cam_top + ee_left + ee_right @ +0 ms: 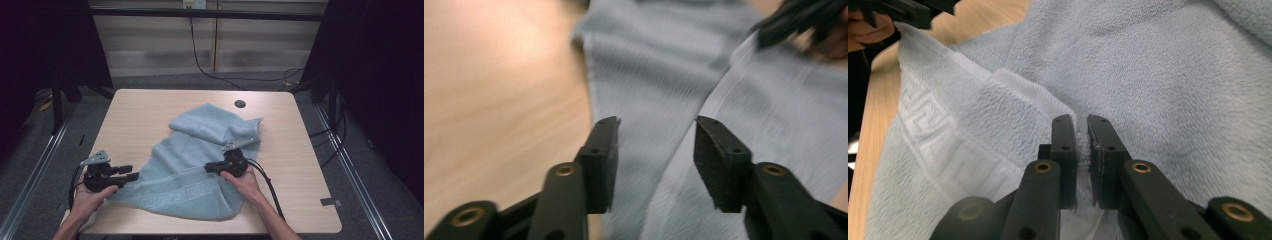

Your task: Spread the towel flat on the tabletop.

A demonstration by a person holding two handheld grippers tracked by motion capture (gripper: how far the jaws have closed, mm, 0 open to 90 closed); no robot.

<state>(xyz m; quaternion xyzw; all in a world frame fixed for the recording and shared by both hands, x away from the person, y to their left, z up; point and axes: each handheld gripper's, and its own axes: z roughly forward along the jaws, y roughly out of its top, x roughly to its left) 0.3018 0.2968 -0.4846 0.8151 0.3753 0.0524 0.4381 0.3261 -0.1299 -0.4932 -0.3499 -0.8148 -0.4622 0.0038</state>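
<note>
The left gripper (131,175), at the table's (150,110) near left corner, stands with jaws apart; the towel's (200,160) near left end lies directly ahead of them, cloth below the pads, not pinched. The right gripper (209,168), nearer the towel's middle, has its jaws clamped on a raised fold of the hem (1018,87). The towel is pale blue terry with a key-pattern border, its long axis running from the near edge toward the far right corner, rumpled there.

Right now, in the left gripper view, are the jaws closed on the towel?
No, the left gripper stands open above the towel, pinching nothing.
</note>
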